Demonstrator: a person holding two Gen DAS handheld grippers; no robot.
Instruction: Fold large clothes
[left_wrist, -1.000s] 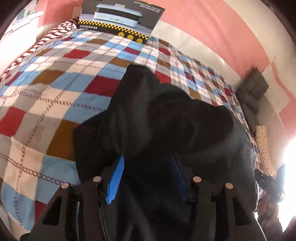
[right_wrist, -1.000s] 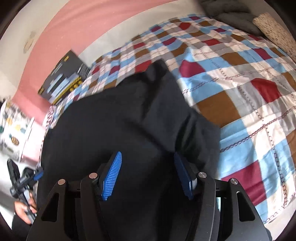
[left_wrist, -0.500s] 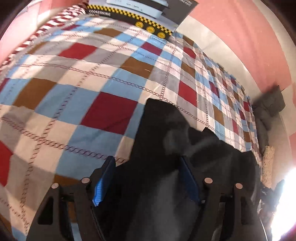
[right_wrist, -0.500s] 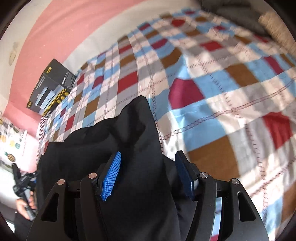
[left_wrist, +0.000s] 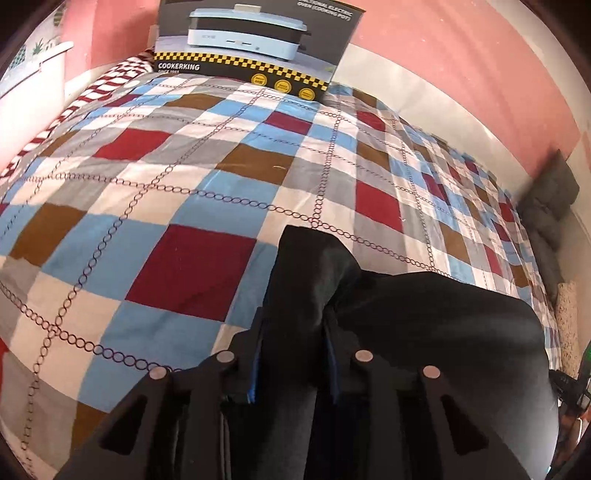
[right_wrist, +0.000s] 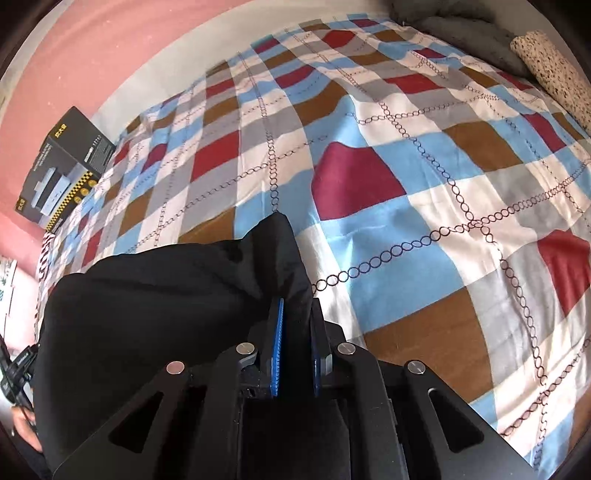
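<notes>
A large black garment hangs between my two grippers above a checked bedspread. My left gripper is shut on one corner of the garment, which sticks up past the blue pads. In the right wrist view my right gripper is shut on the other corner of the black garment, which drapes off to the left. The lower part of the garment is hidden below both views.
A dark COOKERKING appliance box stands at the far edge of the bed against the pink wall; it also shows in the right wrist view. Grey cushions and a speckled pillow lie at the bed's other end.
Both grippers have closed on the garment's corners. The garment, which covered much of the bed a second ago, has been drawn back toward me, baring more bedspread.
</notes>
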